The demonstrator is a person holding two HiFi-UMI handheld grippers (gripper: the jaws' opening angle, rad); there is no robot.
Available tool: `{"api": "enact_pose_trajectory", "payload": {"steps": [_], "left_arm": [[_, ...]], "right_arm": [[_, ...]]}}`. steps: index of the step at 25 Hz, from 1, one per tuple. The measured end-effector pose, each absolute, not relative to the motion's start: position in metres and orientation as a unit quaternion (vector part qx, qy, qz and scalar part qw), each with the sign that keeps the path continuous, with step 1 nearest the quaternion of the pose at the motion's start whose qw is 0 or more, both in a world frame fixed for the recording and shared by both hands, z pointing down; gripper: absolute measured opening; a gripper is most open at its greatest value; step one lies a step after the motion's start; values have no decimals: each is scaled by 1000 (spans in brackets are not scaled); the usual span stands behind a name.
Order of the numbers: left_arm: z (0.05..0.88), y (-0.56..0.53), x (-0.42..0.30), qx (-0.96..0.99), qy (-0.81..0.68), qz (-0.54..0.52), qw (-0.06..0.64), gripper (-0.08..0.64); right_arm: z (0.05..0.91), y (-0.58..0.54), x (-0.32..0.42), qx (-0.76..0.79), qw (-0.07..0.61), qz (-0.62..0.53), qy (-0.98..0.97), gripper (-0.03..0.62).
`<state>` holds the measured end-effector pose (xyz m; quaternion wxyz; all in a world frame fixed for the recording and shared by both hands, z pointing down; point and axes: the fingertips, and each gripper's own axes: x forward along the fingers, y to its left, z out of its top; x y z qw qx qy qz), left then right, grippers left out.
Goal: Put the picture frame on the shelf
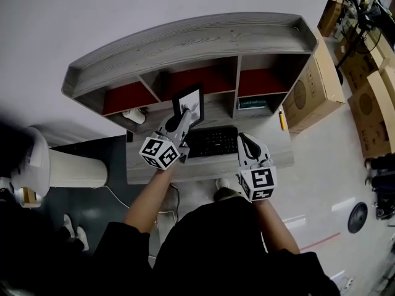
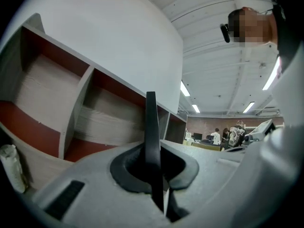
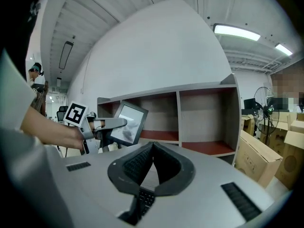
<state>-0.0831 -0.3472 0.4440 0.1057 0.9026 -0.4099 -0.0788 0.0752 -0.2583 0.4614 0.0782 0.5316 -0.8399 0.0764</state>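
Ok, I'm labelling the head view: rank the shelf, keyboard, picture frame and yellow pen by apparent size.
1. shelf, by far largest.
2. keyboard.
3. picture frame, close to the keyboard; it is held up nearer the camera, so their order is unsure.
4. yellow pen, smallest.

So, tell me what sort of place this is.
Likely an office or lab workroom: a desk with a cubby shelf, a keyboard on it, and cardboard boxes on the floor beside.
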Motion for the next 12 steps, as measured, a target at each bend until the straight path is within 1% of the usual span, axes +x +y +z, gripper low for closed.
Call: {"api": "enact_pose_trajectory", "payload": {"steps": [5,9,12], "left_arm": [[439,-390,-70,907,-399,-81,104,26],[436,-417,-58,903,-397,-92,133,26],[436,-434,-45,910,-388,-82,122,26]], "right_arm": [[470,-284,73,515,74,80,-850,12],[467,-306,70,502,76,69,-859,12],[464,-326,70,500,76,64,-860,12]]}}
